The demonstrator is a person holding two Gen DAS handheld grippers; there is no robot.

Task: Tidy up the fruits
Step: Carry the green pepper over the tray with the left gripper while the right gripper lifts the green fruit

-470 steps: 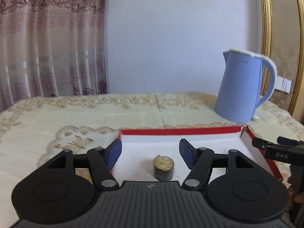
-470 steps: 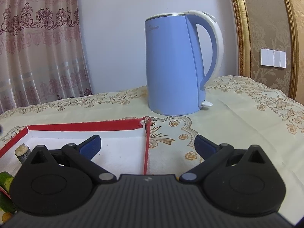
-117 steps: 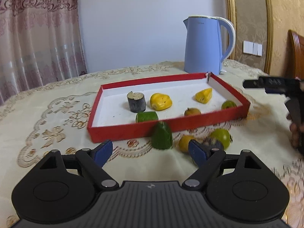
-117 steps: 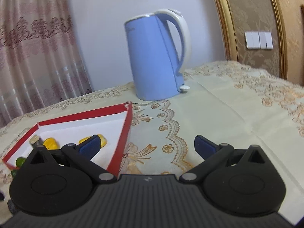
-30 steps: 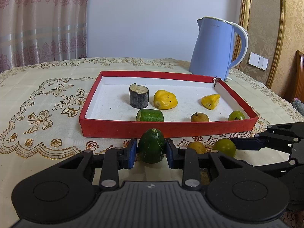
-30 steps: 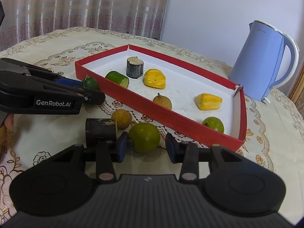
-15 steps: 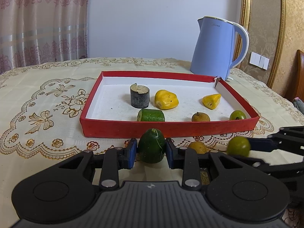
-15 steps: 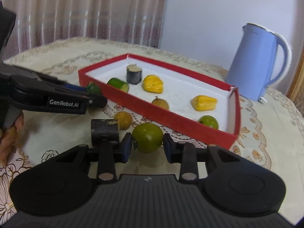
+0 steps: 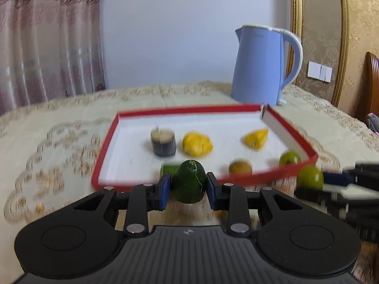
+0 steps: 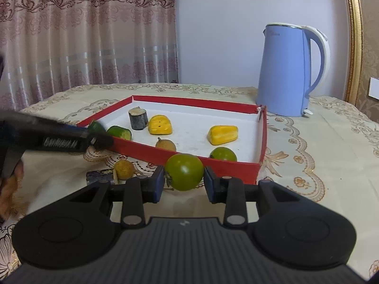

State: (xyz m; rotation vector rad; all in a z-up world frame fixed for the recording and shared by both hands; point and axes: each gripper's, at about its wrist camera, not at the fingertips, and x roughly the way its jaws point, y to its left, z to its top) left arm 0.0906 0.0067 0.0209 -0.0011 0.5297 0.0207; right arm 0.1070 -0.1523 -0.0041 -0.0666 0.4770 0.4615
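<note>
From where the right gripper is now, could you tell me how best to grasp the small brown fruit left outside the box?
Grip the small brown fruit across its round middle, coming from above: the dark block lies close on one side, the red box wall beyond.

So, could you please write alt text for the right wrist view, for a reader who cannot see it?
The right gripper holds a round green fruit just in front of a red tray that contains six fruit pieces. On the left, the left gripper carries a dark green piece at the tray's edge; a blue kettle stands behind.
</note>
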